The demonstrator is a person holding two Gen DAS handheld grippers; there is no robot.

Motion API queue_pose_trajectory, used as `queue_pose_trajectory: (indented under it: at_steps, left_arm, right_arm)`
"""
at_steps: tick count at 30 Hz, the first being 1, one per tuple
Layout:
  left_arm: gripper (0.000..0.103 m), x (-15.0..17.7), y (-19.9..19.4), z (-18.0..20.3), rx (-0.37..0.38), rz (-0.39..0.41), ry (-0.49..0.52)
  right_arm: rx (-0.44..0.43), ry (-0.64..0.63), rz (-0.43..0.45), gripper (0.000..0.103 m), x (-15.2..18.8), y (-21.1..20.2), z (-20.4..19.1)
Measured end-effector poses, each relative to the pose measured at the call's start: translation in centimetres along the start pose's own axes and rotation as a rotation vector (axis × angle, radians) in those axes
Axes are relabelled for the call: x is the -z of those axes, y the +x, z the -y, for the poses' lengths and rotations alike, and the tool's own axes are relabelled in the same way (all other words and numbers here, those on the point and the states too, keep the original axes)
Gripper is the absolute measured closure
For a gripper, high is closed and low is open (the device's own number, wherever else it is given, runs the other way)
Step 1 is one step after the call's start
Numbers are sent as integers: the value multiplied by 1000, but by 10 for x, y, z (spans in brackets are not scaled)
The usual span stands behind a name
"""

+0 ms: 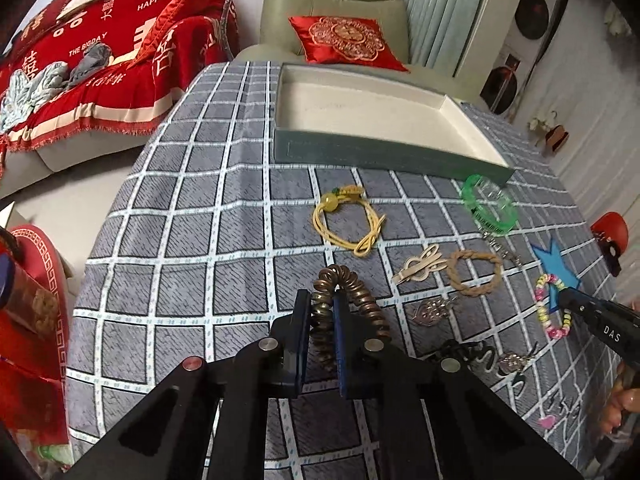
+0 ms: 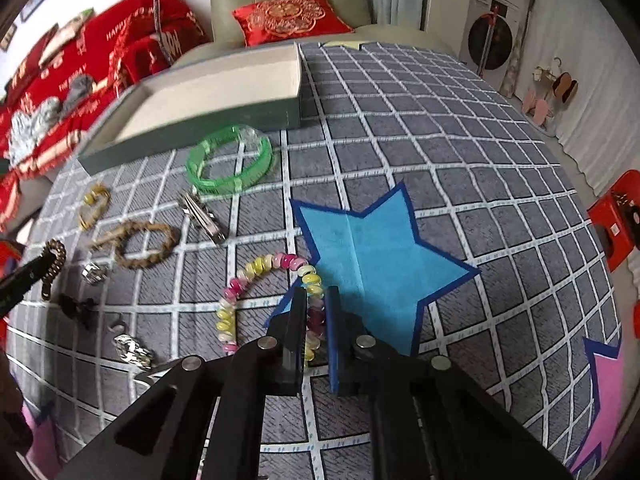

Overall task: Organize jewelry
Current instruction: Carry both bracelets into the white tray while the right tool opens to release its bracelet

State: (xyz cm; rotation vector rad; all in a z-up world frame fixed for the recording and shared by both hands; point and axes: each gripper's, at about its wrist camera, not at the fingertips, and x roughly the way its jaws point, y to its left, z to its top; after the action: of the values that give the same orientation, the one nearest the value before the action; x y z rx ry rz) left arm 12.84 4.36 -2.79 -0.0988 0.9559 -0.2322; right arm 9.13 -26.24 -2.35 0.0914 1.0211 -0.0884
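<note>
The left gripper point(image 1: 323, 300) pinches one side of a bronze spiral coil hair tie point(image 1: 352, 304) over the grey checked tablecloth point(image 1: 180, 240); beyond it lies a yellow cord bracelet with an amber bead point(image 1: 348, 220); farther back sits a shallow teal tray with a white lining point(image 1: 384, 120); to the right, the right gripper point(image 1: 592, 316) meets a pastel beaded bracelet point(image 1: 550, 308) on a blue felt star point(image 1: 554, 266); near the tray's corner lies a green translucent bangle point(image 1: 490, 204).

- The left gripper point(image 1: 323, 307) hides part of the coiled hair tie point(image 1: 352, 280).
- The right gripper point(image 2: 316, 307) covers part of the beaded bracelet point(image 2: 256, 270).
</note>
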Motion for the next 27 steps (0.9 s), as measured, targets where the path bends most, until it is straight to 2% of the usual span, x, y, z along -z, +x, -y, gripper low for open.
queue_pose_trajectory:
  at_steps: [8,16,22,27]
  left_arm:
    - [76,-28,-32,3,50,65,15]
    - [76,-86,-51,8,82,115,24]
    - [76,-142,-49,12,83,151,27]
    - [76,-189,-18,22,33,176,62]
  right_arm:
    - [-111,17,71,93,-35,-32,-3]
    - [-205,6,101,93,-108,-44,-18]
    - [-242,-1,106,93,-174,-27,-32]
    - [-277,50,91,93,-213,8,-37]
